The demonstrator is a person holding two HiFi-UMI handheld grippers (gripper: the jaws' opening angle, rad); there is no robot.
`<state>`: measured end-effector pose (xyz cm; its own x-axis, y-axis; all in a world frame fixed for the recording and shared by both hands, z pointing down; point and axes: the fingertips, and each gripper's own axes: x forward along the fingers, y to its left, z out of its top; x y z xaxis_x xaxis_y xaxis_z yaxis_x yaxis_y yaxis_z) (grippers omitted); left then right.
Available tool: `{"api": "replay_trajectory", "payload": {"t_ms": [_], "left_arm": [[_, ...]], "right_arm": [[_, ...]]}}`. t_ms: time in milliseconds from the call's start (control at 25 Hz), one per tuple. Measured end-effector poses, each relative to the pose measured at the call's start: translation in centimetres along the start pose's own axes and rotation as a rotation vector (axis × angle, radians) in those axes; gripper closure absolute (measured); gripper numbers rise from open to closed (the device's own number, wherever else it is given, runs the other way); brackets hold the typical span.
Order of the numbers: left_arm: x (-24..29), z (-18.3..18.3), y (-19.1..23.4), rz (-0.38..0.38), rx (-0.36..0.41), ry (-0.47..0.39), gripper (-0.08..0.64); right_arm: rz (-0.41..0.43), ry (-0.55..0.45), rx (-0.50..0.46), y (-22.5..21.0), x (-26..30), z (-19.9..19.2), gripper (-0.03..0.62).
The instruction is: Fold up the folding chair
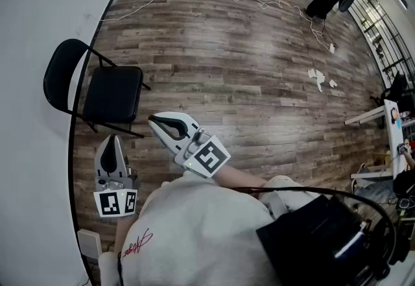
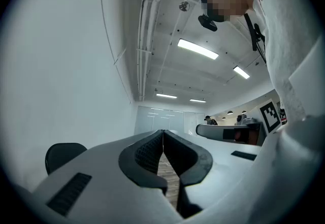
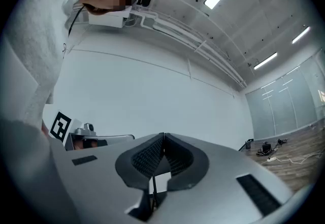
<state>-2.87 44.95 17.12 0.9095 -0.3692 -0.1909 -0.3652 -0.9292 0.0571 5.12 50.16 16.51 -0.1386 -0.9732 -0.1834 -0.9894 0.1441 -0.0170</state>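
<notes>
The folding chair (image 1: 115,93) stands unfolded on the wood floor (image 1: 246,71), its backrest toward the white wall (image 1: 39,19) and neither of my tools touching it. My left gripper (image 1: 112,142) hovers near the chair on my side of it, jaws pressed together with nothing between them. My right gripper (image 1: 155,121) is close by the chair's nearest leg, likewise closed and empty.

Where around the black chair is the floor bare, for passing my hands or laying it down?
The widest bare floor lies right of the folding chair, bounded by the paper scraps and the white cable. Left of the chair is tight: its backrest stands close to the wall. The far right is crowded with desks.
</notes>
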Motion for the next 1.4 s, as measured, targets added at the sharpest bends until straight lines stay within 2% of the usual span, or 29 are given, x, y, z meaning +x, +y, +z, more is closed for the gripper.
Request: {"api": "replay_trajectory", "payload": {"t_ms": [280, 520, 760, 960, 1120, 1400], "left_arm": [[1.9, 0.0, -0.2, 0.000, -0.002, -0.027, 0.543], [1.8, 0.1, 0.5, 0.044, -0.004, -0.022, 0.543], [2.2, -0.4, 0.5, 0.098, -0.015, -0.014, 0.541], [1.7, -1.3, 1.1, 0.175, -0.016, -0.002, 0.541], [0.9, -2.6, 3.0, 0.262, -0.032, 0.006, 0.541], [0.8, -5.1, 8.4, 0.332, -0.051, 0.056, 0.541]], "right_arm": [[-0.012, 0.000, -0.016, -1.9, 0.7, 0.4, 0.575], [0.030, 0.000, -0.034, -1.6, 1.6, 0.6, 0.575], [0.049, 0.043, -0.019, -2.9, 1.7, -0.6, 0.575], [0.119, 0.068, -0.026, -3.0, 2.3, -1.8, 0.574], [0.181, 0.078, -0.034, -2.8, 3.7, -3.3, 0.575], [0.192, 0.109, -0.021, -3.6, 8.4, -6.4, 0.574]]}}
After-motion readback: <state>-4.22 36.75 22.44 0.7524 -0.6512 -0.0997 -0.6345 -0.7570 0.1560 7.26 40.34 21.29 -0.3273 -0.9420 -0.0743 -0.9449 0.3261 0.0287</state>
